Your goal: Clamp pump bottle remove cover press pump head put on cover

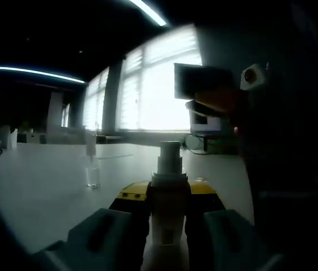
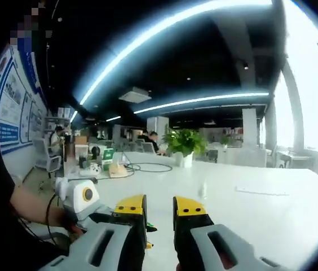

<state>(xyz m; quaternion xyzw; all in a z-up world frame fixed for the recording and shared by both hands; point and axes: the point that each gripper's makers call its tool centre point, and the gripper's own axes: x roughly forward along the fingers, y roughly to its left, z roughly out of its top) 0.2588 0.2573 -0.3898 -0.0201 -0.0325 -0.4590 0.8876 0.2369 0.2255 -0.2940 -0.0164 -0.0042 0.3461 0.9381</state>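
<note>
In the left gripper view, going from left to right, we see a small clear cover (image 1: 93, 167) standing upright on the white table (image 1: 40, 186), left of centre and well apart from everything else. At the bottom centre our left tongs (image 1: 167, 199) hold the pump bottle (image 1: 168, 192): the yellow-tipped jaws are closed against its body on both sides, and the bare pump head (image 1: 169, 154) rises upright above them with nothing on it. At the upper right of that frame the other tool (image 1: 254, 75) hangs in the air against the bright windows (image 1: 159, 84), held by a hand (image 1: 221, 101).

In the right gripper view, at the lower left, we see a person's forearm (image 2: 32, 206) and beside it the left tool's body (image 2: 83, 197). At the bottom centre the right tongs (image 2: 159, 212) stand narrow, the two yellow tips near each other with a slim gap and nothing between them. Past them the white table (image 2: 249, 209) stretches away; a green plant (image 2: 184, 144) stands at its far end in mid-frame, and cables (image 2: 148, 167) lie to the left of it.
</note>
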